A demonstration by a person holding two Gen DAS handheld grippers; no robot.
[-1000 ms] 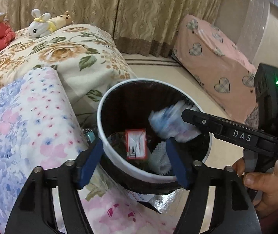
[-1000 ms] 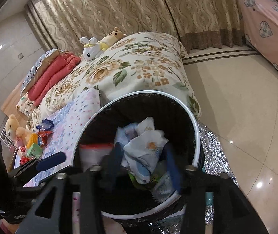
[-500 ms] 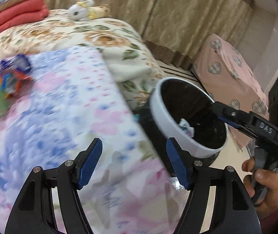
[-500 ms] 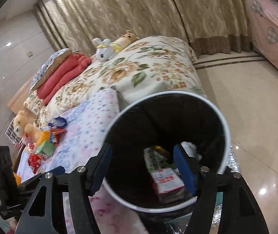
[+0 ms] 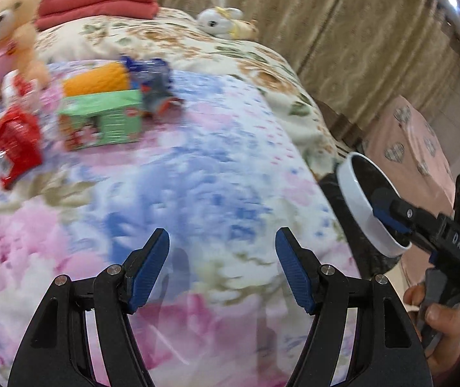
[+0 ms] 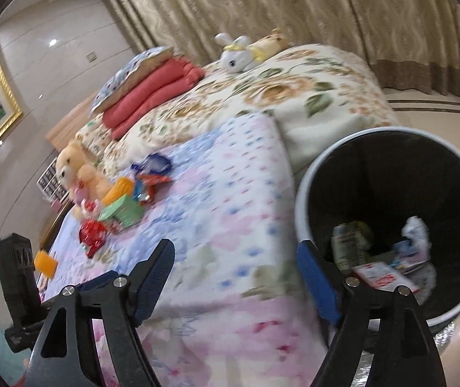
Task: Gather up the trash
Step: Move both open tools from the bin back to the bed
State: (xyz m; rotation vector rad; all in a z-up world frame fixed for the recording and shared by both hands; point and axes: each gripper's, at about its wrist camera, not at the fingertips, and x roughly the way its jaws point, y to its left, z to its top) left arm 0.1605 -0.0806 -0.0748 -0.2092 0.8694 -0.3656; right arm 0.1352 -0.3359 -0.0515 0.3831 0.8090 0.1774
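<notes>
A white-rimmed black trash bin point(image 6: 301, 206) stands beside the bed, with crumpled wrappers and cartons point(image 6: 378, 254) lying in it. Trash sits on the flowered blanket: a green carton point(image 5: 101, 121), a red wrapper point(image 5: 17, 138), an orange pack point(image 5: 96, 80) and a blue wrapper point(image 5: 151, 71). My left gripper point(image 5: 222, 267) hovers open over the blanket, well short of that pile, nothing between its fingers. My right gripper point(image 6: 235, 277) is at the bin's near rim, its jaws opening and empty. In the left wrist view the right gripper point(image 5: 388, 213) sits over the bin rim point(image 5: 355, 200).
A teddy bear point(image 5: 7, 45) sits by the trash pile. A white plush rabbit point(image 5: 220, 19) and folded red bedding point(image 5: 97, 0) lie farther up the bed. Curtains hang behind it, and a pink heart-patterned cover point(image 5: 417, 148) stands past the bin. A hand point(image 5: 439, 325) holds the right gripper.
My right gripper let go of a crumpled wrapper, which now lies in the bin, and its jaws spread wider. My left gripper swung from the bin across the blanket toward the trash pile.
</notes>
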